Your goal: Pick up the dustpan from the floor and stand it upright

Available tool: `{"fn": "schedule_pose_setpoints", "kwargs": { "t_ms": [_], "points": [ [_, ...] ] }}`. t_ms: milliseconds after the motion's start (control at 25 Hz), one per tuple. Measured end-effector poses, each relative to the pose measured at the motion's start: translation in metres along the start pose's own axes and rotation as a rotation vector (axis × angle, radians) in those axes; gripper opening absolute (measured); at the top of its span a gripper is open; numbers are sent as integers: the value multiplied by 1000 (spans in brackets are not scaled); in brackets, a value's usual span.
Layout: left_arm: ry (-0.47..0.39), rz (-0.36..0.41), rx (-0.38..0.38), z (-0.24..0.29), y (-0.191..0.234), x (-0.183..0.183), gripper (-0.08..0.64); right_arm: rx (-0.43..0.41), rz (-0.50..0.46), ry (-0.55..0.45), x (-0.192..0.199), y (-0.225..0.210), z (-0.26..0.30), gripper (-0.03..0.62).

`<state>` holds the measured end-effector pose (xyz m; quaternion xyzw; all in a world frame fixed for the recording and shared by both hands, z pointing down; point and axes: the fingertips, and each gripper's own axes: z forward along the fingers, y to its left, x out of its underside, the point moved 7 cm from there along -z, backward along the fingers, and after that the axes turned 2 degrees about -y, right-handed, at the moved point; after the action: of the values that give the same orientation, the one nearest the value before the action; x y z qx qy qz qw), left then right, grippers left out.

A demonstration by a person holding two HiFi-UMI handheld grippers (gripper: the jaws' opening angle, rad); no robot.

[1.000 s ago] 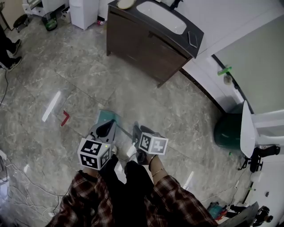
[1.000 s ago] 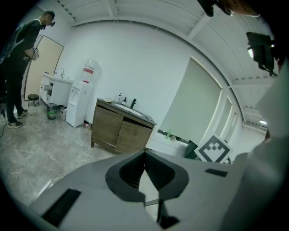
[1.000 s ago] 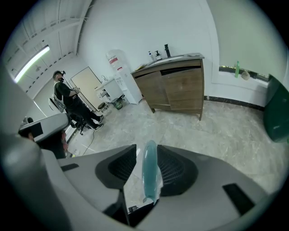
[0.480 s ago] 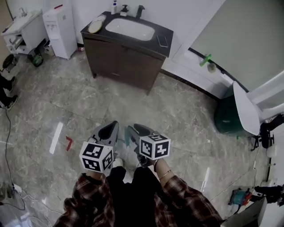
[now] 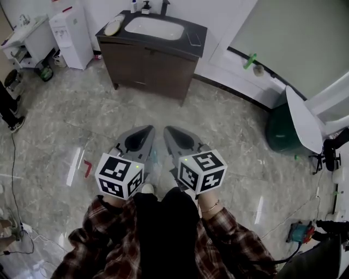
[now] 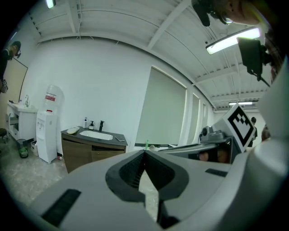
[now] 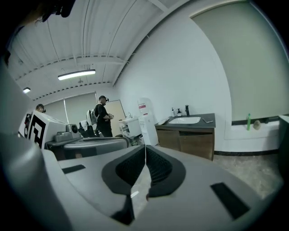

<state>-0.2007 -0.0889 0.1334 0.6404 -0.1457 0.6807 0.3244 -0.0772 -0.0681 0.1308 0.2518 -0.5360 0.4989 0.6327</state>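
Since I'm looking straight down, my left claw (image 5: 149,129) and right claw (image 5: 168,131) sit side by side over the floor (image 5: 60,122), with the dustpan (image 5: 155,159) just a teal sliver between them. Left view: pinched together, empty. Right view: closing, tips meeting, nothing in it.

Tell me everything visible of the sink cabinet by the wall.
The sink cabinet stands upright on the marbled floor against the white wall. Dark brown wood-look fronts, closed, carry a dark top with an inset white basin. A black faucet and small bottles sit behind the basin, a pale dish at one end, a flat dark item at the other.
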Motion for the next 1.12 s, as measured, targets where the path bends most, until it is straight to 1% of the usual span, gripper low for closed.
{"fn": "schedule_pose_setpoints", "kwargs": {
  "t_ms": [120,280,440,560,880,1120],
  "points": [
    [-1,-7,-1,-9,-6,2,9,12,-11,-17,4,2,-11,12],
    [29,-11,-8,-11,-10,9,9,-11,1,5,9,2,-14,11],
    [34,-42,-1,-14,-12,13,9,-21,3,17,9,7,-18,11],
    [31,-43,4,-13,-14,13,8,-25,-1,13,7,8,-21,11],
    [24,-51,2,-11,-9,25,9,-33,-25,11,14,9,-20,9],
    [48,-66,3,-11,-3,28,9,-34,-9,37,16,9,-13,9]
  ]
}}
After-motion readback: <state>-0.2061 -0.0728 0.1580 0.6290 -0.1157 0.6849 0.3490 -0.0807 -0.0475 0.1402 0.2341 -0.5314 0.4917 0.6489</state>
